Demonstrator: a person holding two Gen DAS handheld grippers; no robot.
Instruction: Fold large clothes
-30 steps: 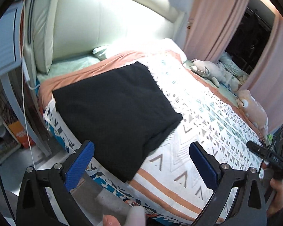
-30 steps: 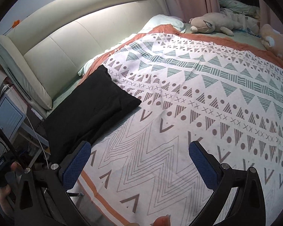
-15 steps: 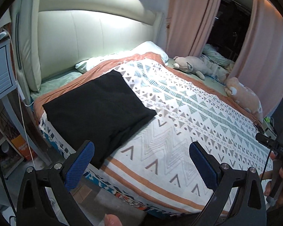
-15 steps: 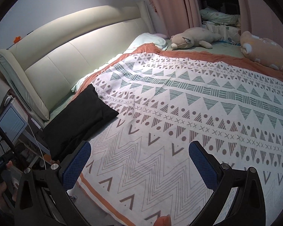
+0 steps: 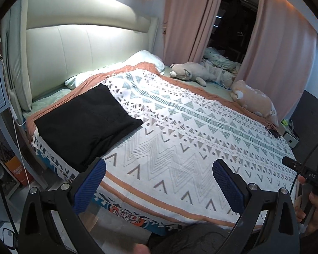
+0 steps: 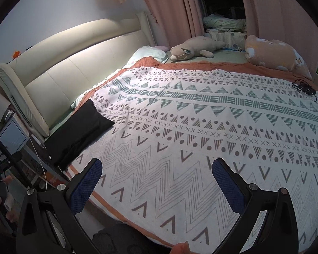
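A folded black garment (image 5: 84,122) lies flat near the left corner of the bed, on the patterned white bedspread (image 5: 190,131). It also shows in the right wrist view (image 6: 78,131) at the left. My left gripper (image 5: 159,182) is open and empty, held back from the bed's near edge, to the right of the garment. My right gripper (image 6: 156,180) is open and empty, above the bedspread's near edge (image 6: 180,169), well clear of the garment.
A cream padded headboard (image 5: 84,42) runs along the left. Two plush toys (image 5: 190,72) (image 5: 252,97) lie at the far side, with pink curtains (image 5: 190,17) behind. A black cable (image 6: 303,86) lies on the bedspread at far right. A bedside unit (image 6: 10,135) stands at left.
Both grippers have pulled back and up from the bed. The black garment now looks smaller and farther away. It stays folded in place.
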